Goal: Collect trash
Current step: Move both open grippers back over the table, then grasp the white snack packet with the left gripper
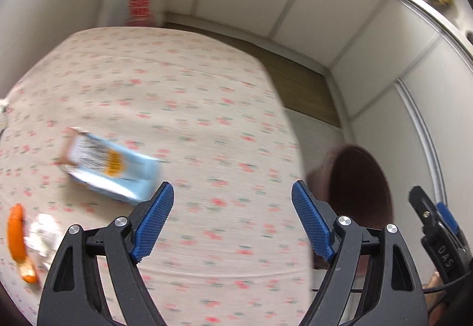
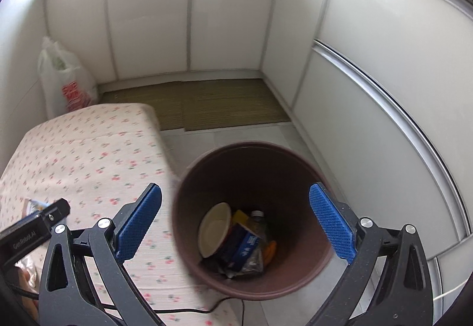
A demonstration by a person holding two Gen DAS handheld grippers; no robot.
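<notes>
My left gripper (image 1: 232,216) is open and empty above a table with a floral cloth (image 1: 177,95). A light blue snack wrapper (image 1: 115,166) lies to its left. Orange peel (image 1: 16,237) and crumpled white paper (image 1: 43,232) lie at the table's left edge. My right gripper (image 2: 236,222) is open and empty above a brown trash bin (image 2: 251,219). The bin holds a paper bowl (image 2: 214,230), a blue box (image 2: 246,247), a bottle and other trash. The bin also shows in the left wrist view (image 1: 357,187), right of the table.
A white plastic bag (image 2: 63,77) stands on the floor beyond the table. A woven mat (image 2: 218,102) lies along white cabinet doors (image 2: 230,18). A black cable (image 2: 183,311) runs over the table's near edge. The left gripper's body (image 2: 32,230) shows at lower left.
</notes>
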